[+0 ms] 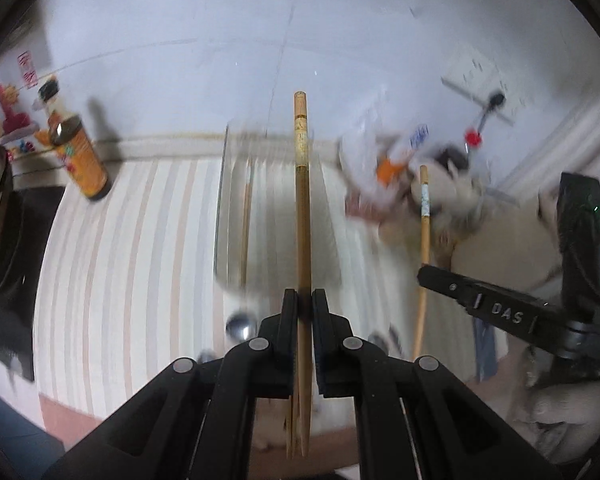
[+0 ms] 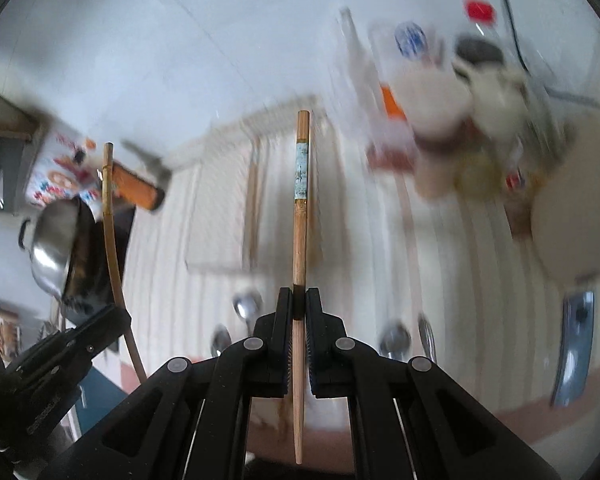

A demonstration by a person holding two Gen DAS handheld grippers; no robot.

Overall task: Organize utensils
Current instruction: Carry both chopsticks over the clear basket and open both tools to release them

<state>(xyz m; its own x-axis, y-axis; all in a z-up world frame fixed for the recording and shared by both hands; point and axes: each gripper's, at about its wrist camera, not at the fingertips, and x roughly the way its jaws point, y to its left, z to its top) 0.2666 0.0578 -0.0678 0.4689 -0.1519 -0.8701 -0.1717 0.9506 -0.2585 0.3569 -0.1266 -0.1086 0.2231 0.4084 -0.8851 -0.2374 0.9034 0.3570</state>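
Chopsticks [image 1: 302, 208] stand upright mid-frame, clamped by the left gripper [image 1: 304, 300]; their lower tips overlap, so the count is hard to tell. The right gripper [image 2: 299, 300] pinches a single chopstick [image 2: 300, 216] the same way. Spoons [image 2: 247, 305] on the striped worktop [image 1: 132, 264] and clutter at upper right [image 2: 460, 120] are motion-blurred.
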